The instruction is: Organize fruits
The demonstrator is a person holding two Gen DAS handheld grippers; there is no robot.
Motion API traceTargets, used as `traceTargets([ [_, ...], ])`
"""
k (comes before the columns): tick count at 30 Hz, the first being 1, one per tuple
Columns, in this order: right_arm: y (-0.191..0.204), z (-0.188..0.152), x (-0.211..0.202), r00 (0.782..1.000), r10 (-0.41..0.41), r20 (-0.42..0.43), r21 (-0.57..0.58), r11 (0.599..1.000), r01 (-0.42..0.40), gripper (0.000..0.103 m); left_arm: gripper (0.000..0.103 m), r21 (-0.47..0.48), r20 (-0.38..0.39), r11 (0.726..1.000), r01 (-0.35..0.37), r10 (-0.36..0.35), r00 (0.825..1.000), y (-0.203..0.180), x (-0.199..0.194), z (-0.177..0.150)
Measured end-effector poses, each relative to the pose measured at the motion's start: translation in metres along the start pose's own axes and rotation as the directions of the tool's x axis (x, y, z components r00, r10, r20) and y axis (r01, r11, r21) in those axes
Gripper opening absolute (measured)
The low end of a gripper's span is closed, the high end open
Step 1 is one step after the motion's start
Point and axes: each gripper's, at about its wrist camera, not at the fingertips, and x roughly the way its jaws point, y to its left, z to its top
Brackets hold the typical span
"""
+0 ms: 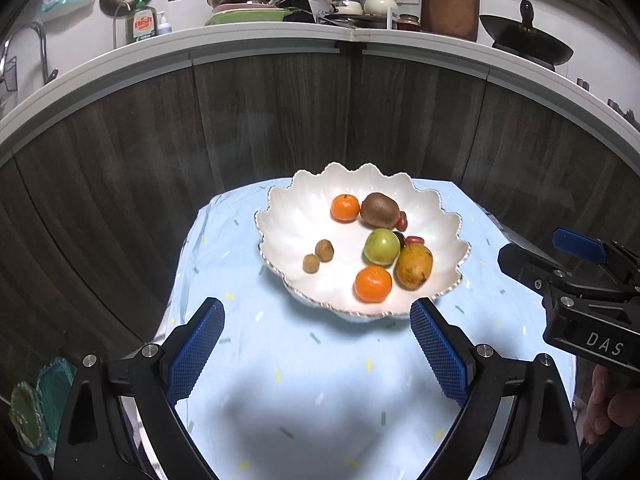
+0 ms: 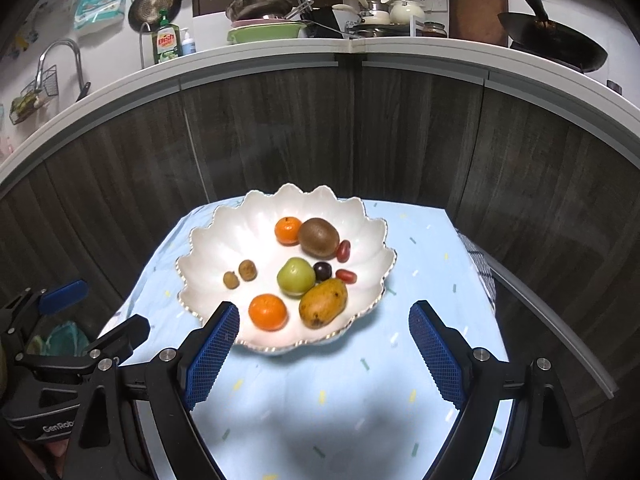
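Both grippers angled down toward the scalloped white bowl (image 1: 280,216) of fruit on the blue-clothed table (image 1: 320,380); left gripper (image 1: 316,344) and right gripper (image 2: 324,344) gaped wide, empty.

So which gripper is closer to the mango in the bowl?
Right. The right gripper hangs open just short of the mango, centred on it. The left gripper, also open, sits further left, the mango off toward its right finger.

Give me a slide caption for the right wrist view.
Open right tool hangs before a scalloped white bowl of mixed fruit on a blue cloth.
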Motion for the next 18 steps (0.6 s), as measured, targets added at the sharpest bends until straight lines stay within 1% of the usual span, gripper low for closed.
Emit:
traceTargets([
  [10, 0.001, -0.029, -0.034, 1.0, -0.008, 0.02, 0.025, 1.0, 0.008, 0.087, 0.095, 0.021, -0.014, 1.0, -0.021, 0.021, 1.0, -0.01, -0.032, -0.027],
  [18, 0.0, -0.049, -0.06, 1.0, -0.008, 0.023, 0.052, 0.999, 0.007, 0.087, 0.095, 0.028, -0.029, 1.0, -0.013, 0.014, 0.999, -0.016, -0.053, -0.048],
])
